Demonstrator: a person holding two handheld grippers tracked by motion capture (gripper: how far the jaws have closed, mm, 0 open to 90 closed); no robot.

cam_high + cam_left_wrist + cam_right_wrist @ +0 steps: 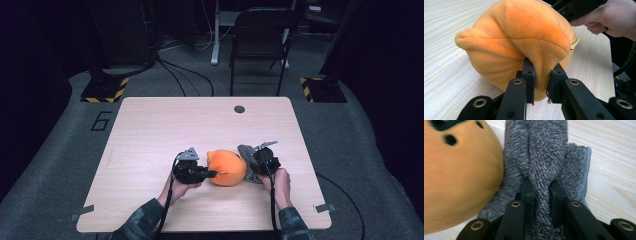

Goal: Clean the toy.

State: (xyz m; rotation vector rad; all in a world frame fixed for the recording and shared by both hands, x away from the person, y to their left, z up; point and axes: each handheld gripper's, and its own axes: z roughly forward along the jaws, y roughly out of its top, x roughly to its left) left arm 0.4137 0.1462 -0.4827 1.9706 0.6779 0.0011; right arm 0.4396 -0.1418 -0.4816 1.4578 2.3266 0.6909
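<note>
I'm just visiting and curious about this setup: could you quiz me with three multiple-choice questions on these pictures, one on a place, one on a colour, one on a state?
1. Where is the orange plush toy?
A. on the floor
B. on the table, between the two grippers
C. on the chair

2. What colour is the cloth in the right gripper?
A. grey
B. red
C. white

3. How do the jaws of the left gripper stand?
A. wide open above the toy
B. shut on nothing
C. shut on a fold of the toy

Answers:
1 B: the high view shows the toy on the wooden top with a gripper at each side.
2 A: the right gripper view shows fuzzy grey fabric pinched between the jaws.
3 C: the left gripper view shows orange plush squeezed between the jaws.
</note>
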